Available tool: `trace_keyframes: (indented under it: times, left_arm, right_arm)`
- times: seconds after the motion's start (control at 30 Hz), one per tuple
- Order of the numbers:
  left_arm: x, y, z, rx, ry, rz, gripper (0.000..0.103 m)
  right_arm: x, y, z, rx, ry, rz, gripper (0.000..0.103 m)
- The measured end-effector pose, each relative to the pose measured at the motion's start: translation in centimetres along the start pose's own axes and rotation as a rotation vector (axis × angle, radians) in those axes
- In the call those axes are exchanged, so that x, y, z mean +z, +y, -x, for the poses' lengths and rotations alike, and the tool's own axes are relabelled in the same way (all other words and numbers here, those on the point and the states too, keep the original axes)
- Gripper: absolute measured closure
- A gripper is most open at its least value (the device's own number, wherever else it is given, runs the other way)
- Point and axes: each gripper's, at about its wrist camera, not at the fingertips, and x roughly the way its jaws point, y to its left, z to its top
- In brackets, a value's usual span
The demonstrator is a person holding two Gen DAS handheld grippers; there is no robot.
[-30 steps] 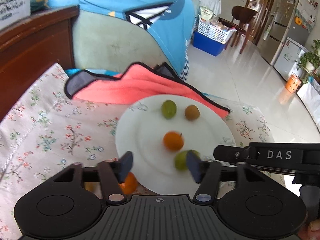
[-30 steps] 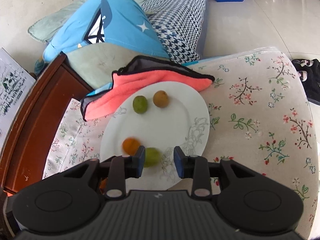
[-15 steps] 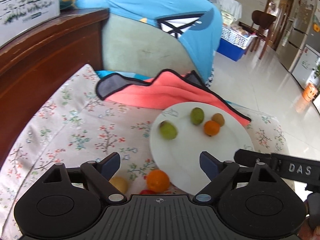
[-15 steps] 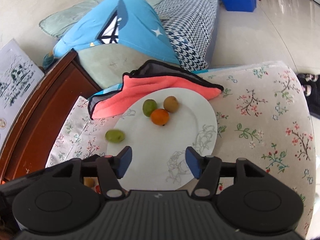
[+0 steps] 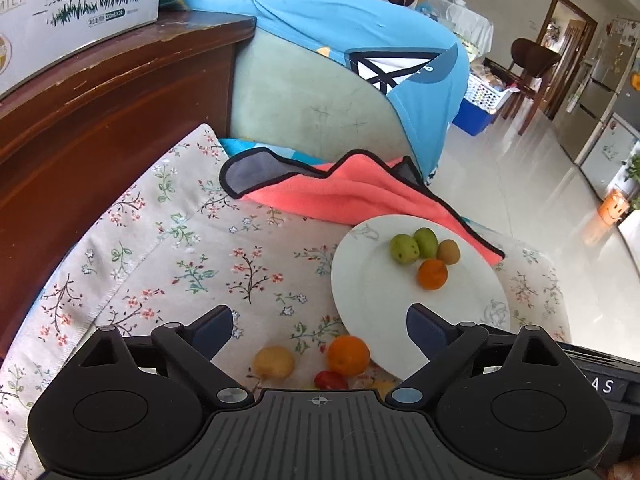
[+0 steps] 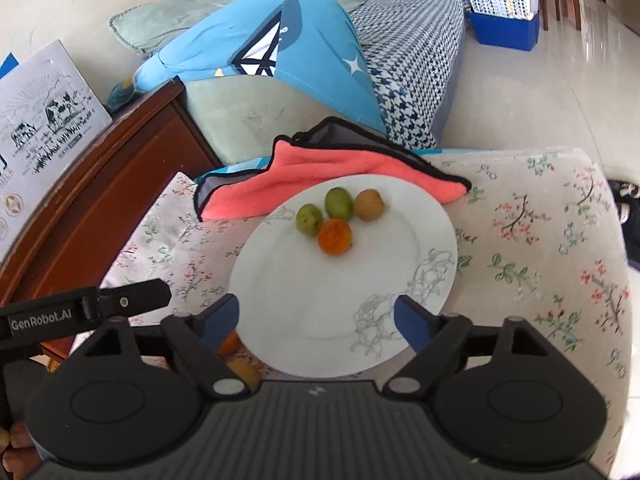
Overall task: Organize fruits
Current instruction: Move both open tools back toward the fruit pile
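A white plate (image 5: 372, 300) (image 6: 304, 320) lies on the flowered cloth and carries two green fruits (image 5: 404, 249) (image 6: 309, 219), a brown one (image 5: 448, 251) (image 6: 369, 204) and an orange one (image 5: 432, 273) (image 6: 335, 236), bunched at its far side. Off the plate, near its front left rim, lie an orange (image 5: 348, 355), a yellow fruit (image 5: 274, 362) and a small red one (image 5: 330, 380). My left gripper (image 5: 320, 326) hovers above these loose fruits, jaws opening, nothing between them. My right gripper (image 6: 316, 320) hangs over the plate's near part, jaws opening, empty.
A coral towel (image 5: 352, 196) (image 6: 340, 168) lies behind the plate. A dark wooden cabinet (image 5: 100, 120) with a milk carton box (image 5: 72, 4) stands at the left. Beyond are a sofa with a blue cushion (image 6: 280, 44), then tiled floor (image 5: 540, 208) to the right.
Both grippers have opened wide and pulled back. The green fruit left the right gripper and rolled to the far group, as did the orange one. The left view swung left, off the plate.
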Motion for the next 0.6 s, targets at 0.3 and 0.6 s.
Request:
trace_keyframes:
  times: [0.3, 0.6]
  left_arm:
    - [-1.2, 1.7, 1.2, 0.006, 0.029, -0.052, 0.008]
    - [-3.1, 3.4, 2.1, -0.007, 0.073, -0.136, 0.008]
  right_arm:
    - [-1.5, 2.3, -0.2, 0.098, 0.065, 0.135, 0.018]
    - [-4.0, 5.2, -0.3, 0.156, 0.125, 0.344, 0.025]
